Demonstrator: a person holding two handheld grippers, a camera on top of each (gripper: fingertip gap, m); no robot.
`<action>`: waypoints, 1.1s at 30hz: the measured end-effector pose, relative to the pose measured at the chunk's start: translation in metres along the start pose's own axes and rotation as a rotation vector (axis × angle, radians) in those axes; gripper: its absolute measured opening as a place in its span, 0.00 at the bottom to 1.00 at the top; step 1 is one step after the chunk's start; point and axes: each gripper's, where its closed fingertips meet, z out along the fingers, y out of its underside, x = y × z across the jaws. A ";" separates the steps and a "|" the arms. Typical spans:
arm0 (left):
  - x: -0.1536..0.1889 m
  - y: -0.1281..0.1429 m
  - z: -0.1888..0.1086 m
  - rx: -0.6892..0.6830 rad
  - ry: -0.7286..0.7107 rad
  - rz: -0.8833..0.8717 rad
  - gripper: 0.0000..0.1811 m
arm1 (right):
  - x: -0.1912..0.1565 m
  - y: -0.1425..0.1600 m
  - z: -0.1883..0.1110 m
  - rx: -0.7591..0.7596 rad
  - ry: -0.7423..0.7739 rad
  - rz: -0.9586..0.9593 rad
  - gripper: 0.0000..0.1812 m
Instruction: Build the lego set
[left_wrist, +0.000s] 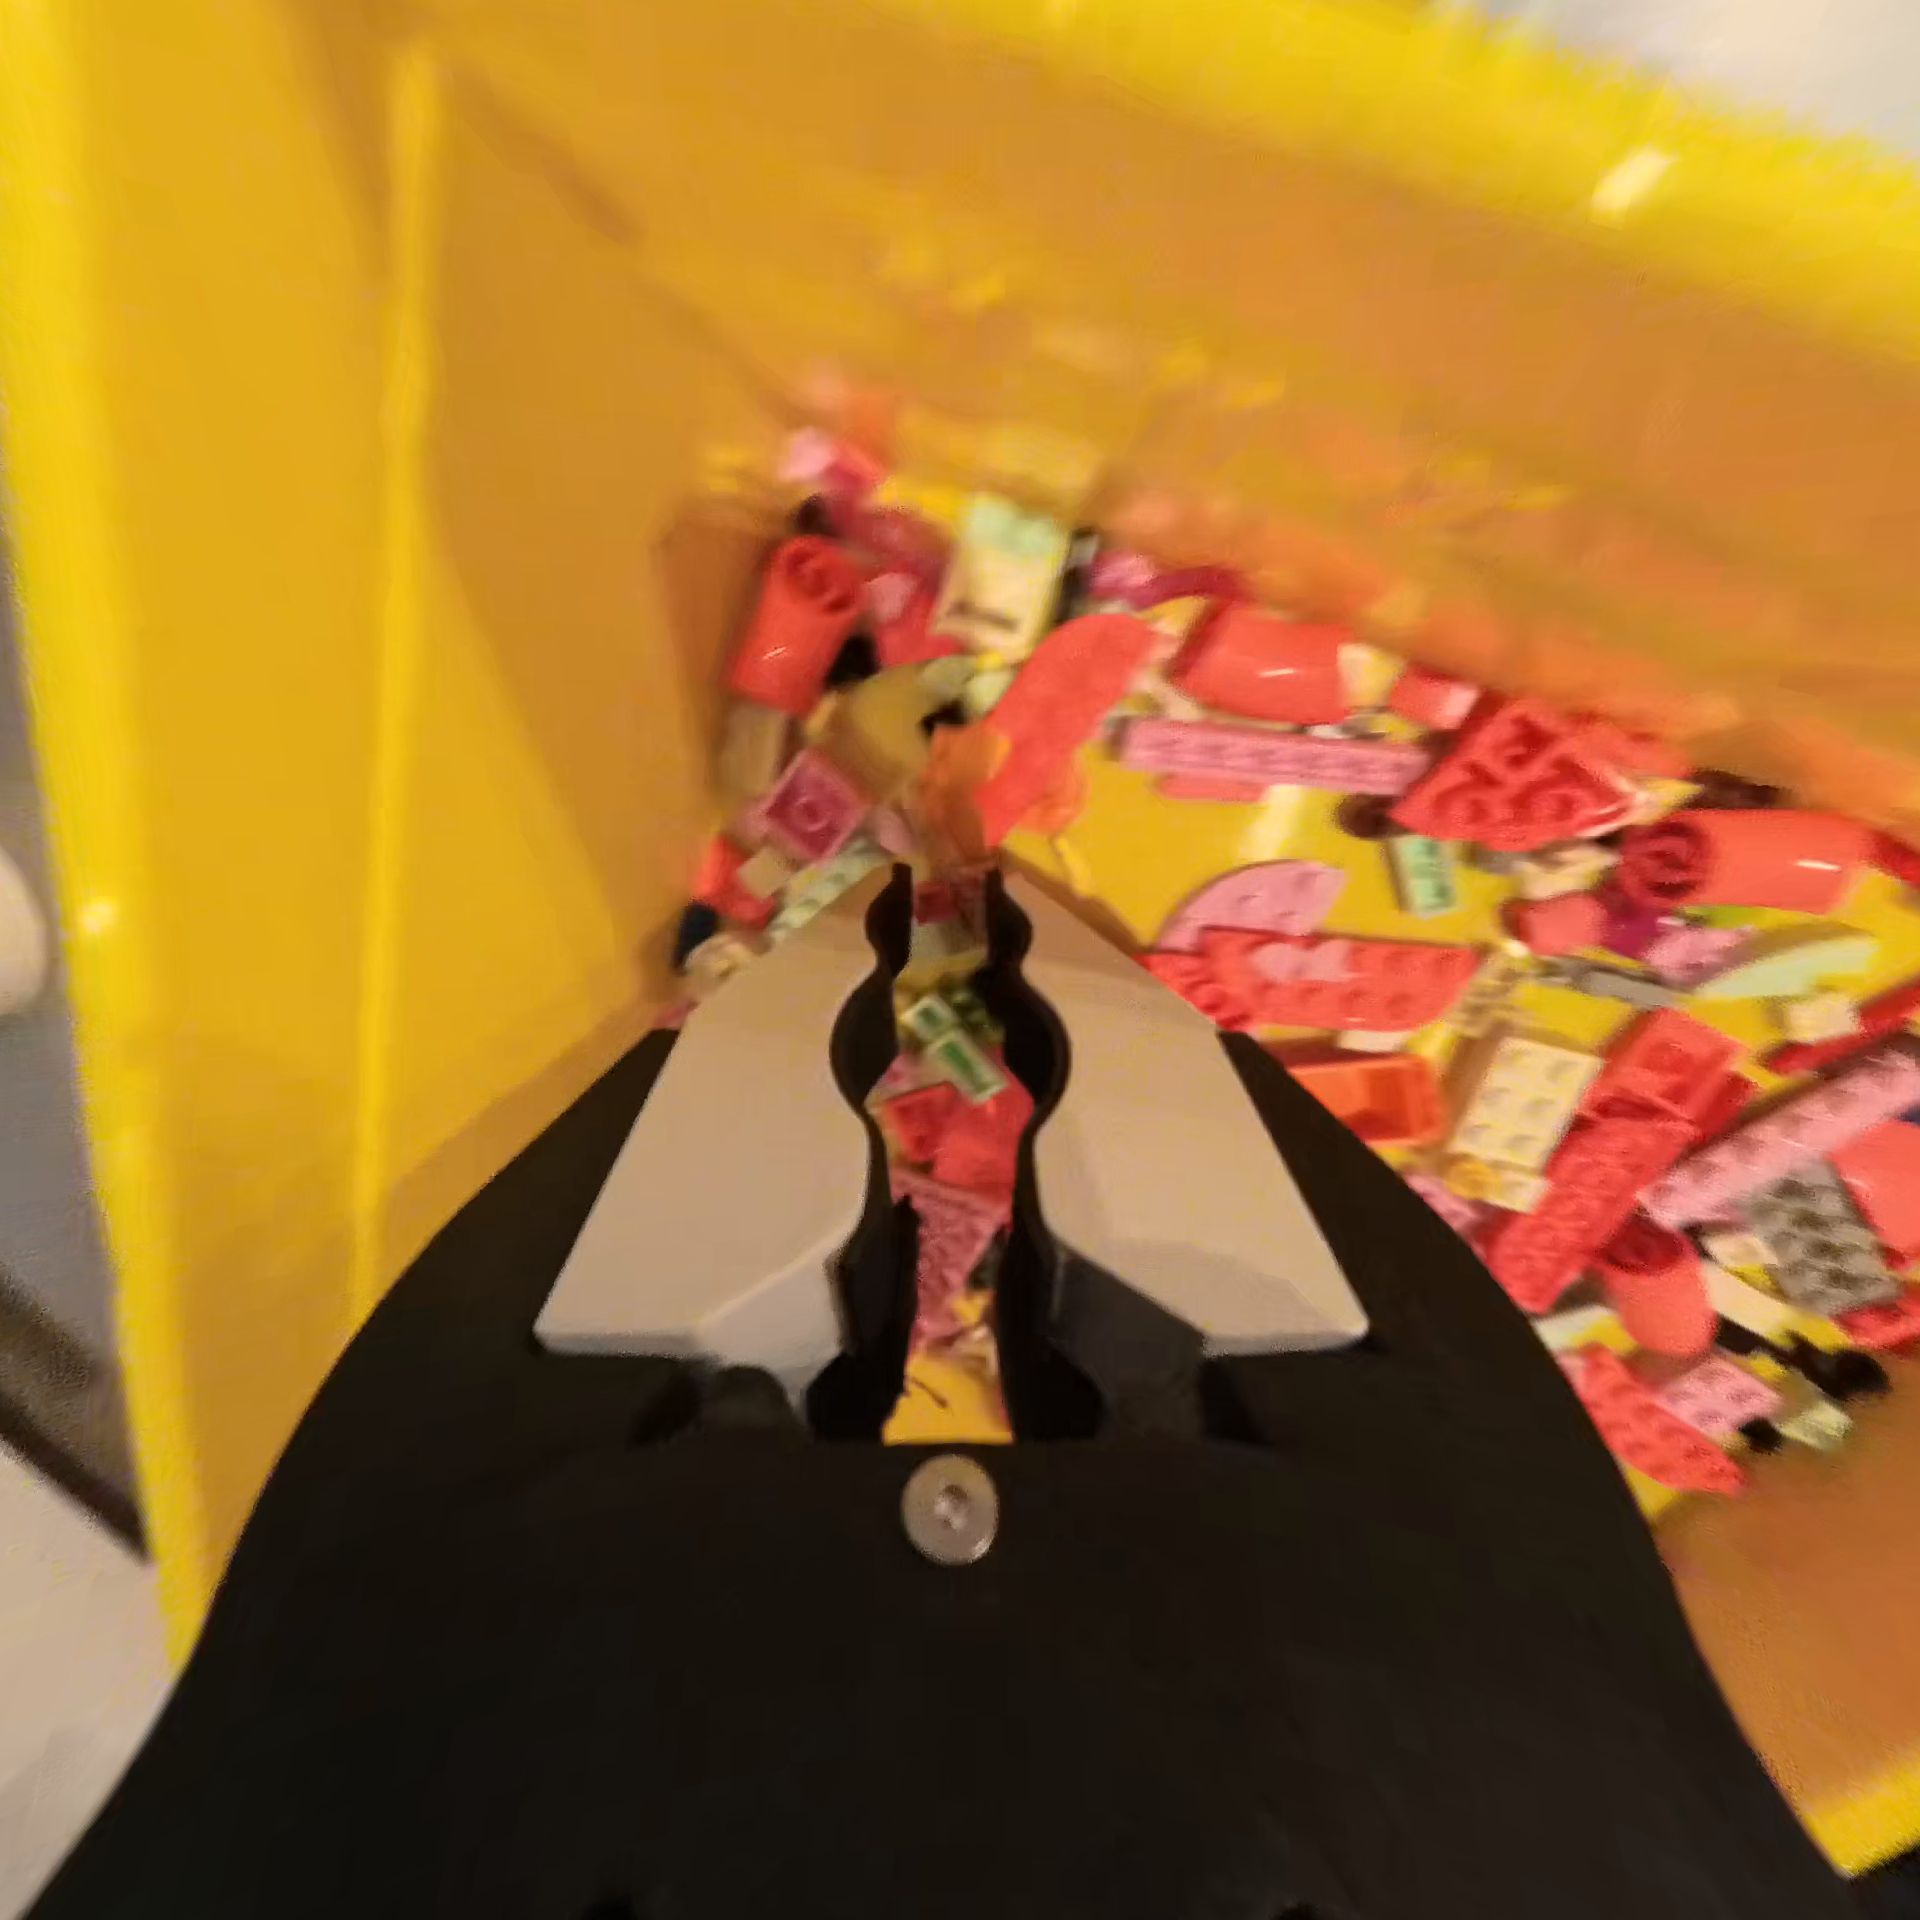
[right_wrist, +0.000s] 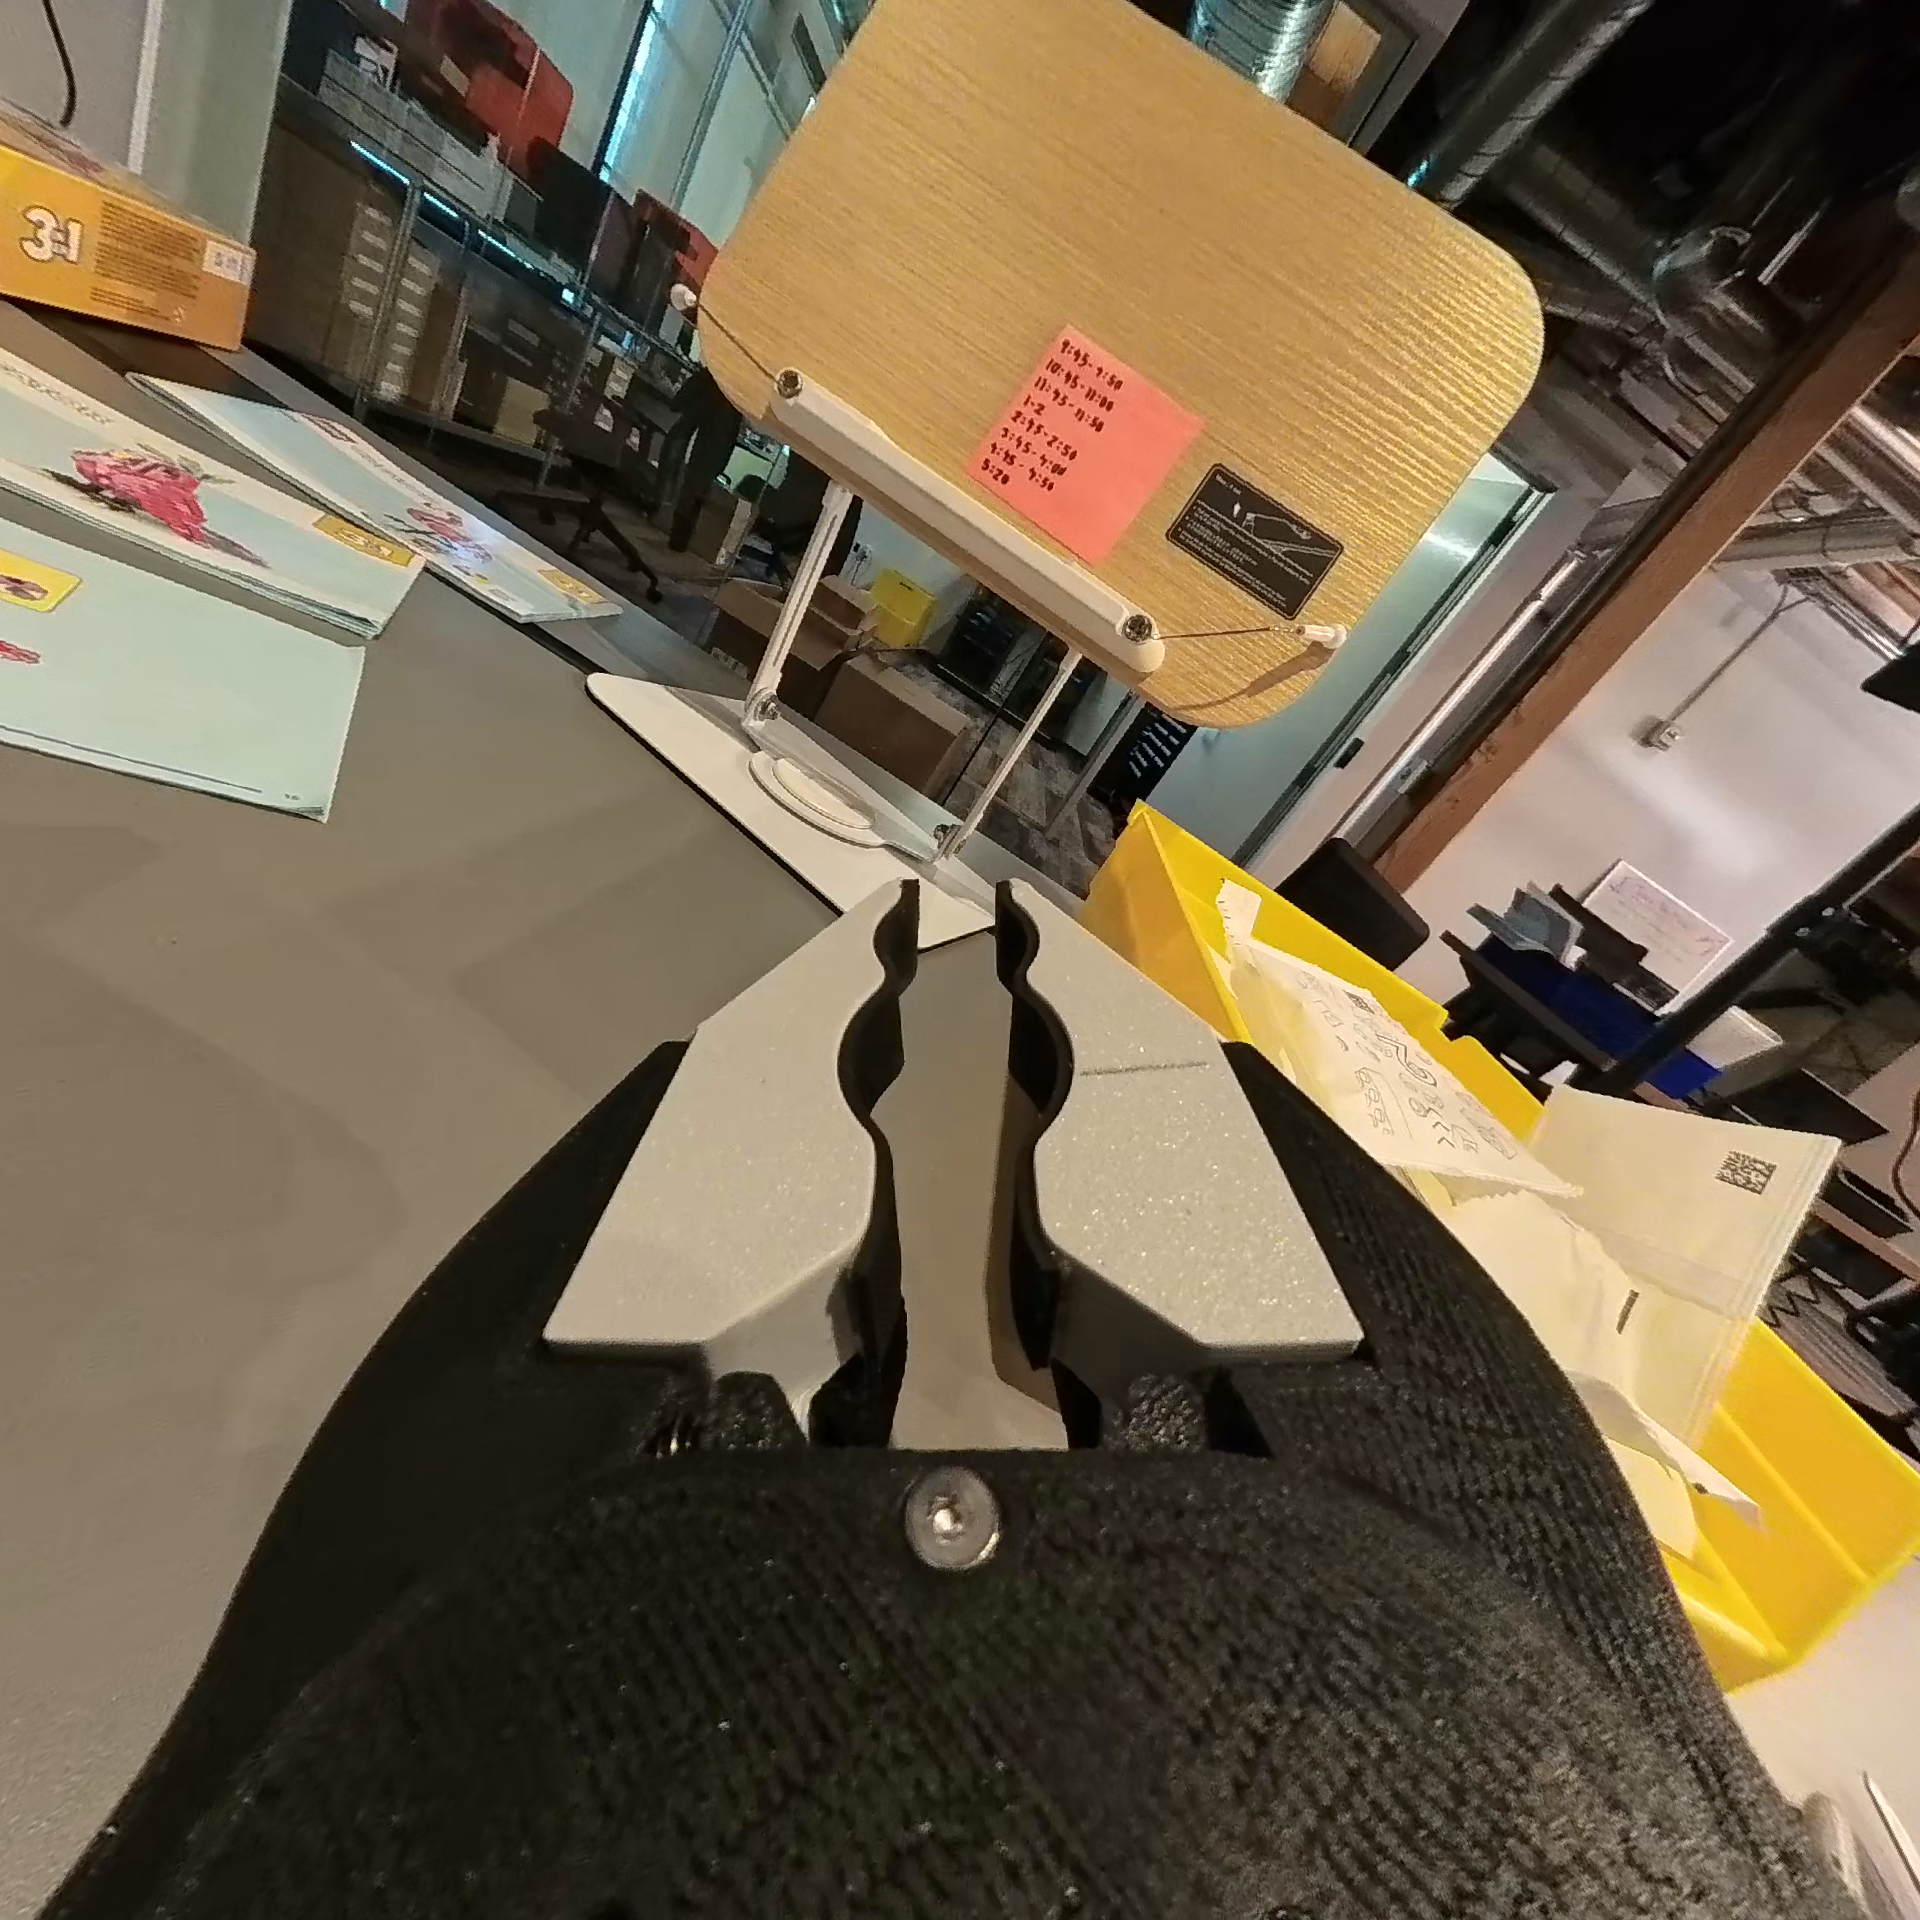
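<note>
While the left gripper (left_wrist: 951, 883) reaches down into a yellow plastic bin (left_wrist: 312, 520), its grey fingers with wavy black inner pads stand nearly pressed together, and a small translucent orange piece (left_wrist: 961, 774) sits right at their tips — the blur makes it impossible to tell whether it is truly pinched. The loose Lego bricks (left_wrist: 1455, 935) lie heaped on the bin floor against its smooth, glossy walls: coral-red studded plates, pale pink plates, cream and mint blocks, and rounded coral-red pieces. A long pink plate (left_wrist: 1278, 764) lies with its long axis running left to right; a coral curved piece (left_wrist: 1060, 707) just beside the orange bit tilts up toward the right.

The right gripper (right_wrist: 956, 904) hovers over a matte grey table (right_wrist: 312, 1039), its fingers a narrow gap apart and holding nothing. Ahead stands a wood-grain book stand (right_wrist: 1091, 260) with rounded corners — a pink sticky note (right_wrist: 1081, 457) is stuck on it. Pale blue instruction booklets (right_wrist: 187, 665) lie flat at left, and a second yellow bin (right_wrist: 1808, 1475) with white paper bags (right_wrist: 1558, 1195) sits at right.
</note>
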 end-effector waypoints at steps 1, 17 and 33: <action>-0.010 0.004 0.001 -0.009 -0.028 -0.030 0.07 | 0.000 0.000 0.000 0.000 0.000 0.000 0.07; 0.085 -0.029 -0.007 0.157 0.232 0.197 0.79 | 0.000 0.001 0.001 -0.008 0.008 -0.021 0.07; 0.060 -0.022 -0.030 0.201 0.099 0.103 0.73 | 0.000 0.002 0.001 -0.013 0.011 -0.026 0.07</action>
